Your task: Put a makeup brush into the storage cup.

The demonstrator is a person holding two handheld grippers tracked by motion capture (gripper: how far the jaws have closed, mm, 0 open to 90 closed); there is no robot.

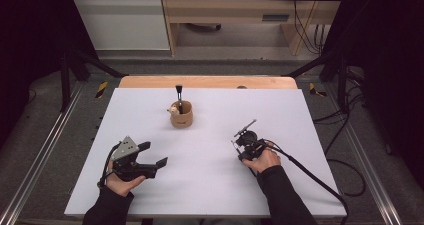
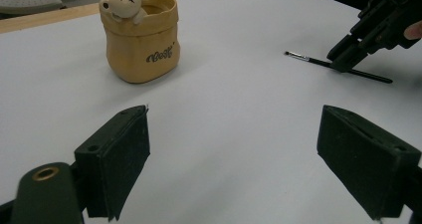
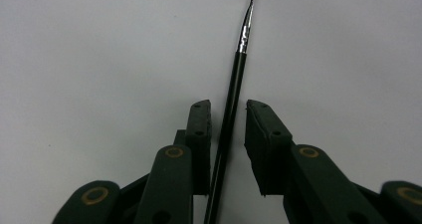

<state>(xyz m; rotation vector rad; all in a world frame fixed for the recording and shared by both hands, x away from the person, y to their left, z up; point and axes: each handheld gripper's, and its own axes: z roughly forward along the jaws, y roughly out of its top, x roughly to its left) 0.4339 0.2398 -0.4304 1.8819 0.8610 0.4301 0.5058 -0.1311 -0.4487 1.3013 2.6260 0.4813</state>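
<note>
2 grippers work over the white table (image 1: 210, 185) in the high view. The tan cup (image 1: 181, 115), with a bear figure on its rim and a black-handled brush (image 1: 178, 96) standing in it, sits toward the far middle. The left gripper (image 1: 155, 155) rests near and left of the cup, jaws spread on nothing. The right gripper (image 1: 243, 137) sits near and right of the cup, tilted down over a thin liner brush (image 1: 246, 126). Bare tabletop lies between both grippers and the cup.

In the left gripper view, the cup (image 2: 142, 40) stands ahead on the left, and the liner brush (image 2: 318, 62) lies flat to the right of it under the right gripper (image 2: 343, 59).

In the right gripper view, the liner brush (image 3: 234, 94) runs between the jaws, which stand narrow, touching on the left with a small gap on the right; the tip points away.
</note>
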